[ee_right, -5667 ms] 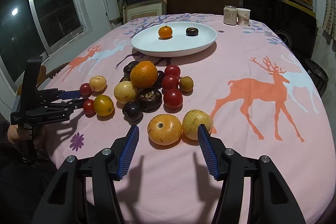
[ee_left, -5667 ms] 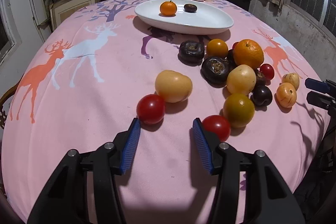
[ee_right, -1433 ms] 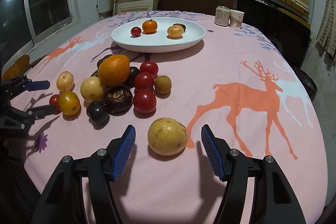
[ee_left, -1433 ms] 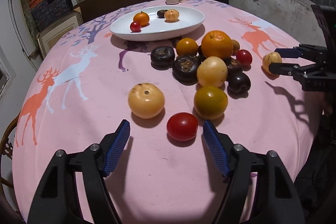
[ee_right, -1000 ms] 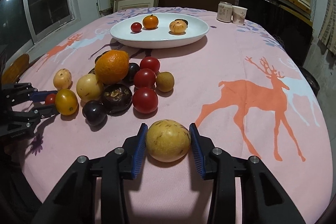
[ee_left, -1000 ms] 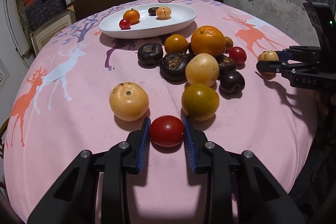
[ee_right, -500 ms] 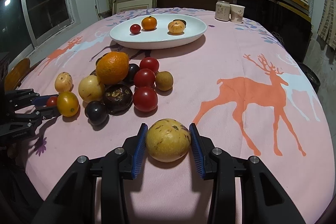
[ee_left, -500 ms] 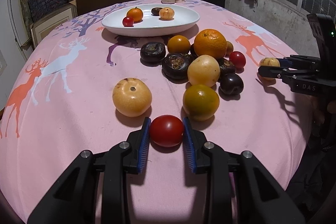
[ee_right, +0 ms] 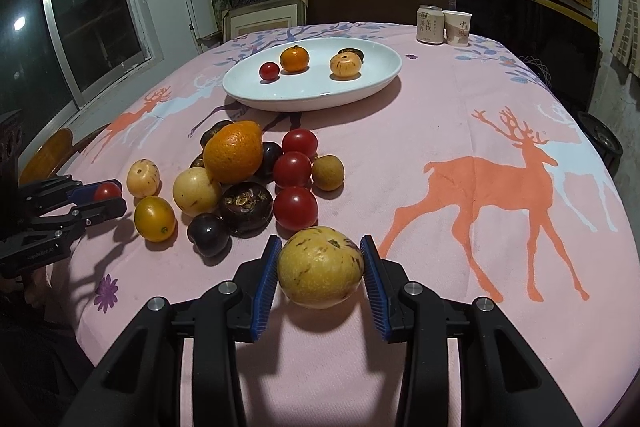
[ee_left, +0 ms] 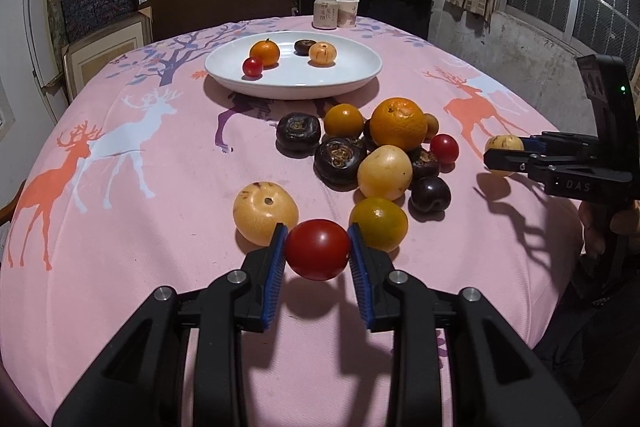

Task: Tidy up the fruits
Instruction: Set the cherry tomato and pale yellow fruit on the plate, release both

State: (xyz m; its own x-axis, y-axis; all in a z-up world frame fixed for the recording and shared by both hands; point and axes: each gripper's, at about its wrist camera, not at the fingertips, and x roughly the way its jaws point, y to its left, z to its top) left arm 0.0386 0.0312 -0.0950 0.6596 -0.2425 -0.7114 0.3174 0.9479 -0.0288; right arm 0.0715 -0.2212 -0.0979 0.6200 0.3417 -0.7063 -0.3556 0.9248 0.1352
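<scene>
A red tomato (ee_left: 317, 249) is clamped in the left gripper (ee_left: 317, 251), lifted just off the pink deer-print tablecloth (ee_left: 120, 211); a speckled yellow fruit (ee_right: 320, 267) is gripped by the right gripper (ee_right: 320, 269). The fruit pile (ee_left: 372, 155) lies beyond, before the white plate (ee_left: 348, 83). "DAS" is read on the right gripper's side.

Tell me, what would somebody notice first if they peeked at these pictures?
Probably the two fruits being pinched up close: the left gripper is shut on a shiny red tomato, and the right gripper is shut on a speckled yellow fruit. Next comes the colourful fruit pile, topped by a big orange, mid-table on the pink deer tablecloth. Behind it, a white plate holds four small fruits.
</scene>
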